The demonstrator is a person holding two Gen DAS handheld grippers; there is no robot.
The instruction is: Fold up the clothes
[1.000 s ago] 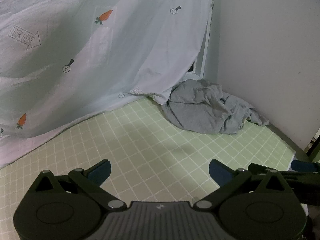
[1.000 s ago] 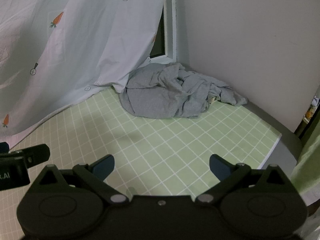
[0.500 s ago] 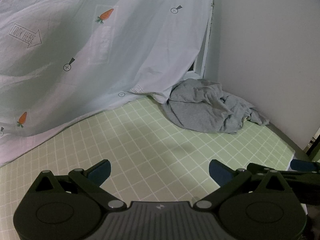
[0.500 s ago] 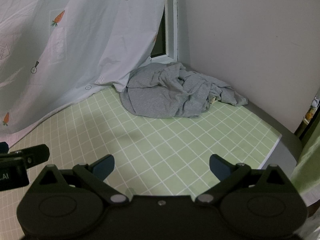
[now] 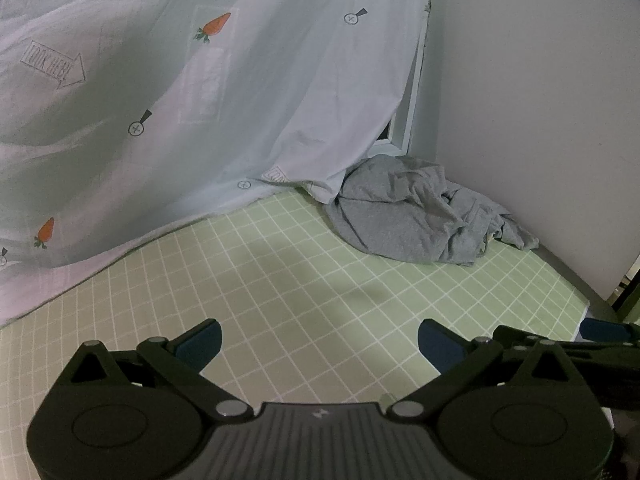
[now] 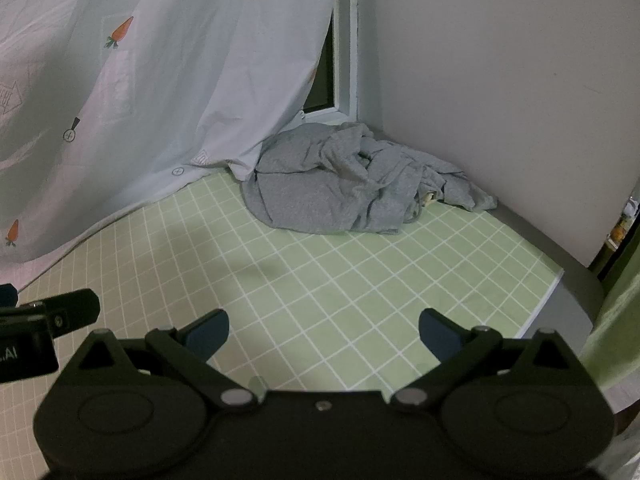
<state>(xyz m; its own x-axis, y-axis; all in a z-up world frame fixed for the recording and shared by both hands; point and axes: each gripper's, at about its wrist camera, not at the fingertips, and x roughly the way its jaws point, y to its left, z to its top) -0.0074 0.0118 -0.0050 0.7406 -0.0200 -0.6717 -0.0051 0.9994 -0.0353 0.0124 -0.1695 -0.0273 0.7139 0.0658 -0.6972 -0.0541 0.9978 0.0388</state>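
Both tools hung over the pale green checked cloth (image 5: 280,280) that covered the surface, and neither had anything in it. The left tool (image 5: 318,344) stood with its blue-tipped fingers (image 5: 200,344) spread wide apart, nothing between them. The right tool (image 6: 322,336) was the same, jaws fully parted and empty, and its dark frame showed just beside the left one at the edge of that view, so the pair sat close together, side by side.

And there was the job: a crumpled grey cotton garment (image 6: 340,188) heaped in the far corner, pushed up against the plain white wall (image 6: 500,100) and touching the hem of the white curtain printed with orange carrots (image 5: 180,100). It lay well apart from both tools, bunched up with its edges and sleeves buried in the folds; which end was the collar I could not tell.

The spread fingers made sense to me: ready to pinch fabric on arrival. All that bare checked cloth between tools and heap looked like the working space where the garment would need to be dragged and flattened, since the corner left no room to spread it. The curtain hem draped right at the heap's near edge looked like the thing to avoid snagging.
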